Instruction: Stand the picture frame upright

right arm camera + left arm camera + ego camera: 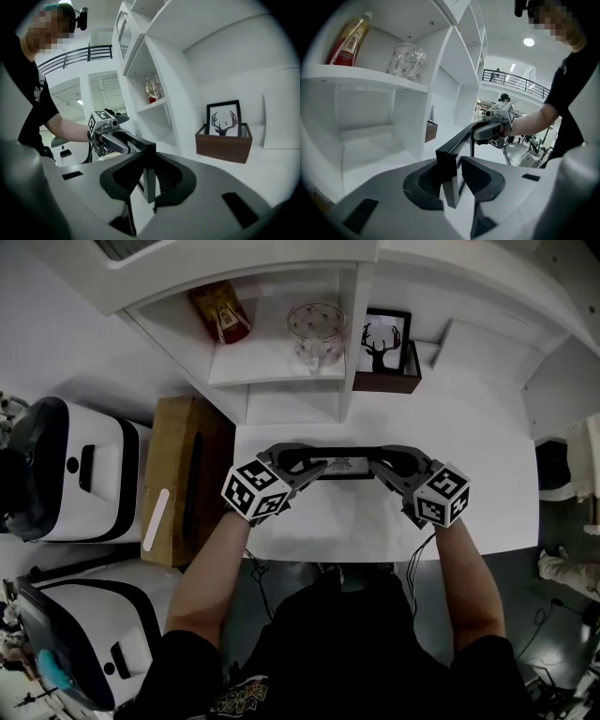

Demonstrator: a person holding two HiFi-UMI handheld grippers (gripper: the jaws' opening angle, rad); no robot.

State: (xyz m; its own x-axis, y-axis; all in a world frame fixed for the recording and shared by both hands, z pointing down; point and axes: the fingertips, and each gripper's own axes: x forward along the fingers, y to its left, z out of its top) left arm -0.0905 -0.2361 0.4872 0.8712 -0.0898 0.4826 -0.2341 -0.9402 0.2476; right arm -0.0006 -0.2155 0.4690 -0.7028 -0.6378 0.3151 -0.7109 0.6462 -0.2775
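Note:
A black picture frame (339, 465) stands on its long edge on the white table (469, 427), spanning the space between my two grippers. My left gripper (281, 457) is at the frame's left end. In the left gripper view that end (449, 161) sits between the jaws of the left gripper (457, 176), and a thin gap shows on one side. My right gripper (394, 461) is shut on the frame's right end. The right gripper view shows the pads of the right gripper (149, 176) pressing on the frame's edge (149, 159). Each gripper view shows the other gripper at the frame's far end.
A white shelf unit (281, 381) stands behind the frame, holding a bottle (220, 310) and a glass jar (316, 329). A deer picture (386, 343) stands in a brown box (384, 382) at the back right. A cardboard box (187, 474) and white machines (84, 474) lie left of the table.

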